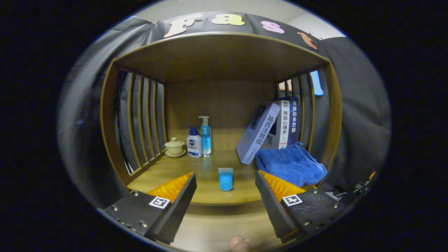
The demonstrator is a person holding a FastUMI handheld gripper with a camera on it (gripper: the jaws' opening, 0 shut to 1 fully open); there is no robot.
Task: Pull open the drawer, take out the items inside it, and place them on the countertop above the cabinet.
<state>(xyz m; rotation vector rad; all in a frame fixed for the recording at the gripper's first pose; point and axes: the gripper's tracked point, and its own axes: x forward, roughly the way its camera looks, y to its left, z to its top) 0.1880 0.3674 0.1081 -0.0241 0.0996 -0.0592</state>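
- The gripper [225, 190] points level and straight into a wooden cabinet [108, 119] with slatted sides; its fingers stand wide apart and hold nothing.
- A small blue cup [225, 178] stands upright on the counter [168, 168], in the gap between the fingers and just ahead of their tips, touching neither.
- A blue towel [292, 162] lies bunched on the counter just beyond the right finger.
- Behind the towel, a grey book [257, 134] leans tilted against two upright books [285, 122] next to the right-hand slats.
- Well beyond the left finger, near the back wall, stand a white bottle with a blue cap [194, 143] and, just beside it, a clear blue pump bottle [205, 136].
- Further to the left of those sits a cream lidded cup on a saucer [174, 147], close to the left slats.
- Below the counter's front edge a wooden surface [217, 227] runs under the fingers; I cannot tell whether it is the drawer.
- A fingertip of the person's hand [239, 243] shows low between the finger bases.
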